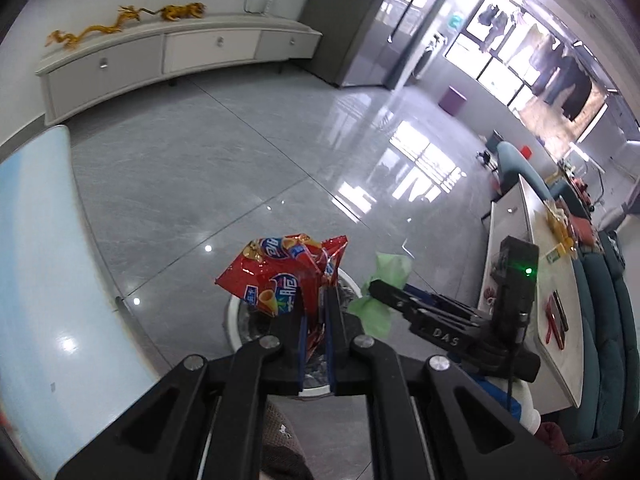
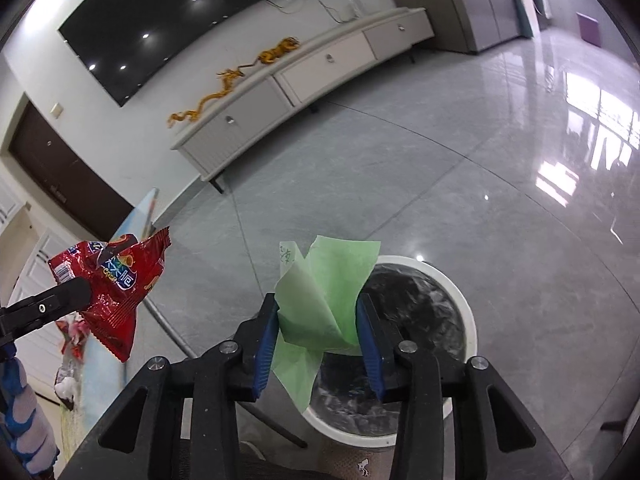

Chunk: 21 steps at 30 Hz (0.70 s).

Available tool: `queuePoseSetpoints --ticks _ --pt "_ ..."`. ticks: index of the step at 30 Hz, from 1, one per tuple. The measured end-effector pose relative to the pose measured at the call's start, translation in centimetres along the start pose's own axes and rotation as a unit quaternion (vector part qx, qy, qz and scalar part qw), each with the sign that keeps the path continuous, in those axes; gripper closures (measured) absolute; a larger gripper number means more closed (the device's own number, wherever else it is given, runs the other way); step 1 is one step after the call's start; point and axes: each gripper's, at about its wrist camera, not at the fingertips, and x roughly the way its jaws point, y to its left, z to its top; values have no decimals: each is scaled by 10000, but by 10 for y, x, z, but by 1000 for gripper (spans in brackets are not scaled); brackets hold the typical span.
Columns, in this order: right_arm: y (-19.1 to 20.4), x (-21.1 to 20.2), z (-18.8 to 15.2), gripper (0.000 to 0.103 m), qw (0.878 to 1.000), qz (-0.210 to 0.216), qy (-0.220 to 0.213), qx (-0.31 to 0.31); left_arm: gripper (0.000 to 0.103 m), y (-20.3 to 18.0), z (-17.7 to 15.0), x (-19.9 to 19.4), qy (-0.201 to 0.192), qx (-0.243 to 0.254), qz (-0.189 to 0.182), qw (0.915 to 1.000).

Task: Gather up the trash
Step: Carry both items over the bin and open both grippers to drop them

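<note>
A: Where is the trash at this moment?

B: Both pieces are in the air above the bin. The left gripper (image 1: pixel 316 300) is clamped tight on a red snack wrapper (image 1: pixel 280 272), its blue pads pinching the crumpled foil. The wrapper hangs over the rim of the white trash bin (image 2: pixel 460 300).

A: And the other one?

B: The right gripper (image 2: pixel 318 320) has a folded green paper (image 2: pixel 320 292) between its pads, with its jaws standing partly apart. The paper touches the left pad; at the right pad I cannot tell whether it is pressed or only resting there. Its lower corner droops over the near-left edge of the bin.

A: What is inside the bin?

B: A dark, shiny liner, crinkled against the wall. Beyond that liner I cannot make out any contents; the inside is too dark.

A: Anything around it?

B: The bin stands on a glossy grey tiled floor (image 1: pixel 240 160). A long white cabinet (image 2: pixel 304 84) runs along the far wall, with a golden dragon figure (image 2: pixel 236 80) lying on its top.
</note>
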Motion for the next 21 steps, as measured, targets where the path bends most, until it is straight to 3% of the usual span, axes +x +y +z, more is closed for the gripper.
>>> queuePoseSetpoints --ticks 2,5,6,8,10,21 --pt "-11 5 -2 62 9999 -76 77 104 95 -9 3 16 74 72 -40 9999" --pt "-25 10 -4 53 9994 -144 176 256 89 -16 9 35 221 8 -235 9995" --pt "-28 11 -4 52 9992 -170 194 309 84 -17 11 39 256 -13 -275 9993" --pt "-34 12 -5 51 9988 -205 216 391 58 -18 15 47 297 -109 -349 9989" --pt "-38 12 -6 48 9985 -233 231 428 50 -17 18 51 310 -167 -385 9986" --pt "-33 10 -1 44 9989 -234 181 372 50 -5 11 30 207 -237 -405 9987"
